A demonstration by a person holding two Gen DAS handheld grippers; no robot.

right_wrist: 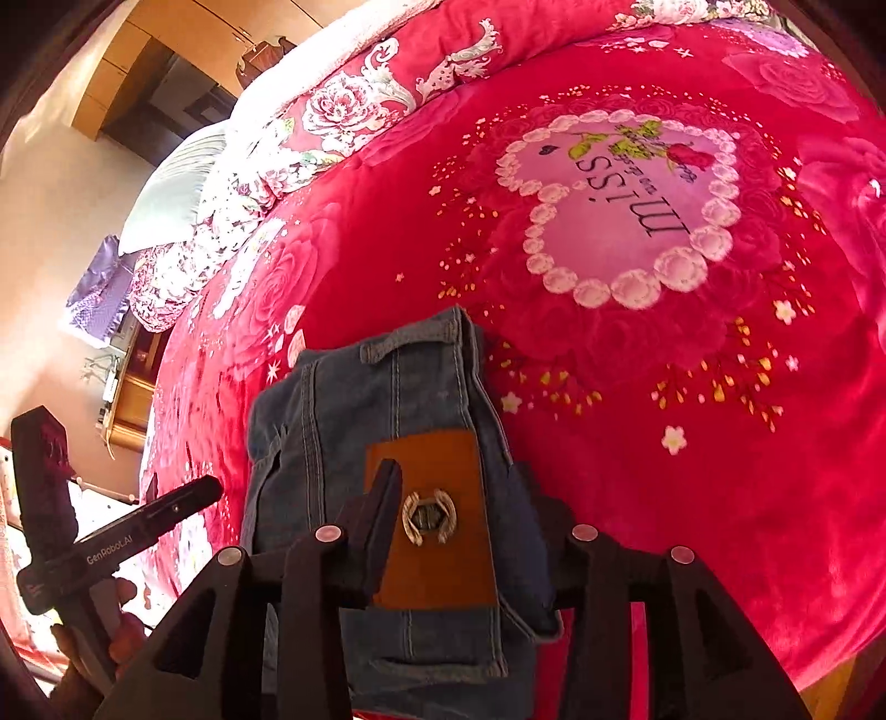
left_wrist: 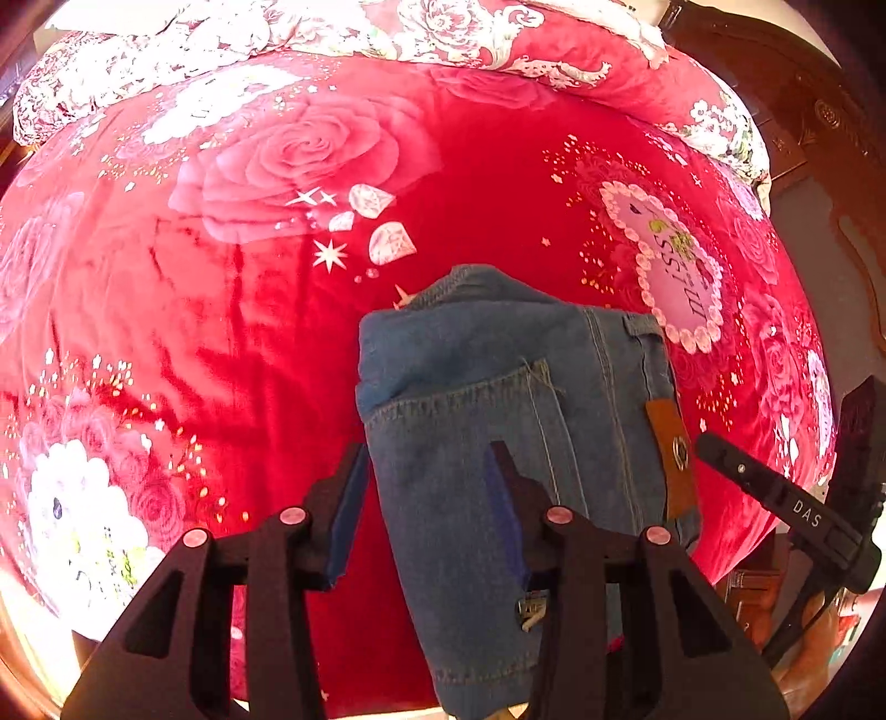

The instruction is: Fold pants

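The blue denim pants (left_wrist: 498, 421) lie folded into a compact bundle on the red floral blanket (left_wrist: 210, 332), near the bed's front edge. A brown leather waistband patch (right_wrist: 437, 520) faces up. My left gripper (left_wrist: 429, 471) is open over the bundle's left edge, one finger on the blanket and one over the denim. My right gripper (right_wrist: 454, 498) is open and straddles the waistband end of the pants (right_wrist: 387, 399), with the patch between its fingers. The right gripper also shows at the right of the left wrist view (left_wrist: 786, 498).
A pink heart print (right_wrist: 626, 205) marks the blanket beyond the pants. A rolled floral quilt (left_wrist: 498, 44) lies along the far side of the bed. The dark wooden headboard (left_wrist: 819, 127) is at the right, and wooden furniture (right_wrist: 127, 399) stands past the bed's left side.
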